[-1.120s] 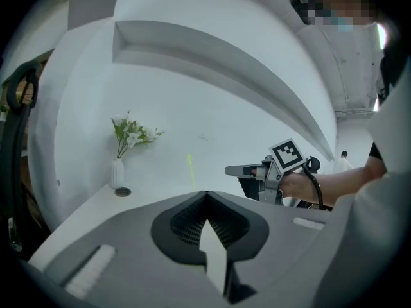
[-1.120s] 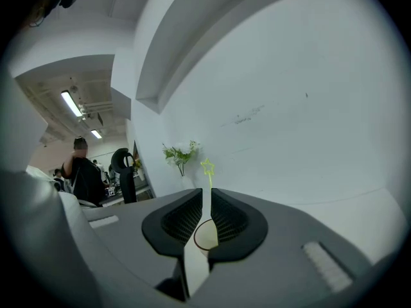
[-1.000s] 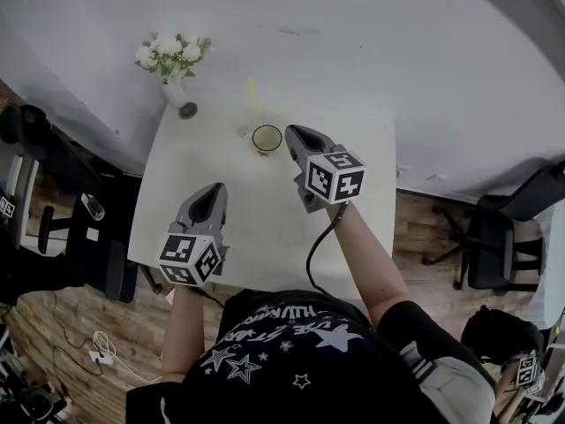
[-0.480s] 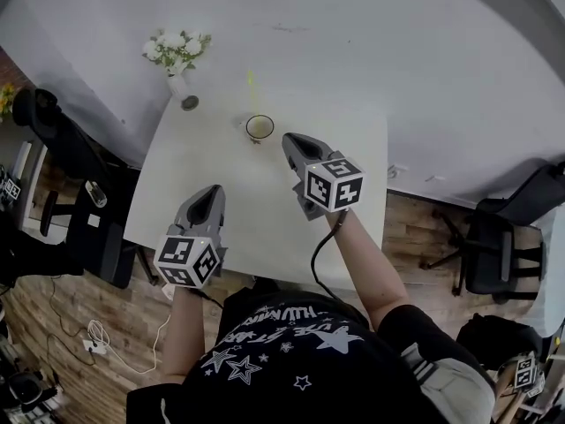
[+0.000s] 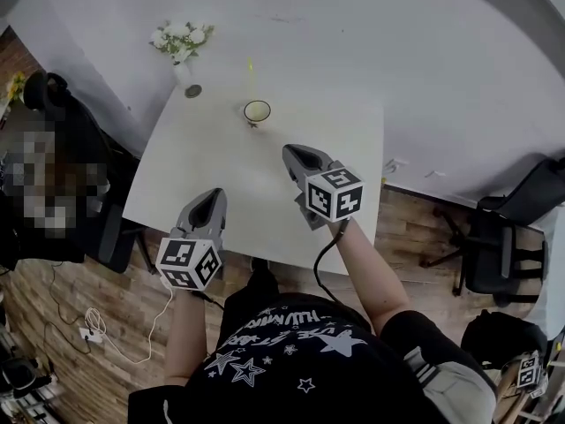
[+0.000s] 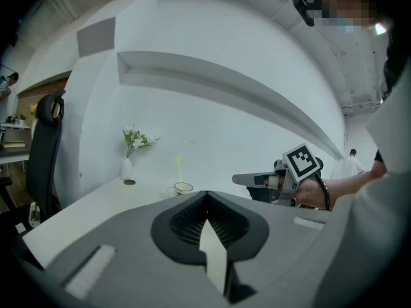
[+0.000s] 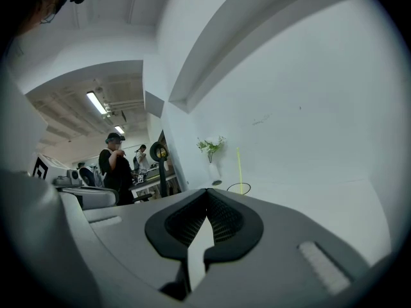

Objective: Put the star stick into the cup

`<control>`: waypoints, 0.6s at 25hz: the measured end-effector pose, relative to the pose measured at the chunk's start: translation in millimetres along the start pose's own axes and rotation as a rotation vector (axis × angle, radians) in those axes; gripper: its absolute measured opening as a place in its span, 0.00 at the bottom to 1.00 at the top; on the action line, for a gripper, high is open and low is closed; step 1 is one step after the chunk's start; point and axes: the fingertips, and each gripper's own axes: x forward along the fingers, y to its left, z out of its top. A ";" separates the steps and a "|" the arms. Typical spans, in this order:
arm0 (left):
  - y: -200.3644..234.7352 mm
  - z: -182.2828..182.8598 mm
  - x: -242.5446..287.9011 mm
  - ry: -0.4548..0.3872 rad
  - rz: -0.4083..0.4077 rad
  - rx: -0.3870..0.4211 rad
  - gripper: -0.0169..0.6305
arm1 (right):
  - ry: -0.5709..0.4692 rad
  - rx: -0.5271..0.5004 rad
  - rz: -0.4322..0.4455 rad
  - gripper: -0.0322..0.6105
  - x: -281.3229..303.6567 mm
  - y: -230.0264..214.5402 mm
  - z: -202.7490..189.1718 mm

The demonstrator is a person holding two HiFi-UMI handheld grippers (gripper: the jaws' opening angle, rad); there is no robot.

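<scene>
**Step in hand.**
- Left gripper (image 5: 212, 194), lower left of the head view: fingers pressed together with nothing between them, held over the near edge of the bench (image 5: 221, 157).
- Upper centre: the cup (image 5: 257, 110) stands on the bench. The star stick (image 5: 250, 71) rises upright from it as a thin yellow-green line. Its foot appears to sit inside the rim, though the star end is too small to confirm.
- Right gripper (image 5: 291, 151), centre: fingers likewise closed on nothing, short of the cup.

Judgement: the insertion looks complete. The next move calls only for holding both grippers clear so the cup is not knocked.

**Surroundings.**
- Upper left: a vase of flowers (image 5: 181, 42) and a small dark disc (image 5: 193, 90), both apart from the cup.
- Far right: an office chair (image 5: 494, 237) on the floor, off the bench.

No object lies between the grippers and the cup.
</scene>
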 end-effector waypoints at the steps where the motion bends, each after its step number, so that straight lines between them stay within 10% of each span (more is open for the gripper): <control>1: -4.5 -2.5 -4.6 0.001 0.001 0.000 0.03 | 0.007 -0.002 0.005 0.07 -5.6 3.5 -4.6; 15: -55.4 -35.2 -62.5 -0.003 0.013 -0.025 0.03 | 0.066 -0.039 0.015 0.07 -78.1 34.2 -48.3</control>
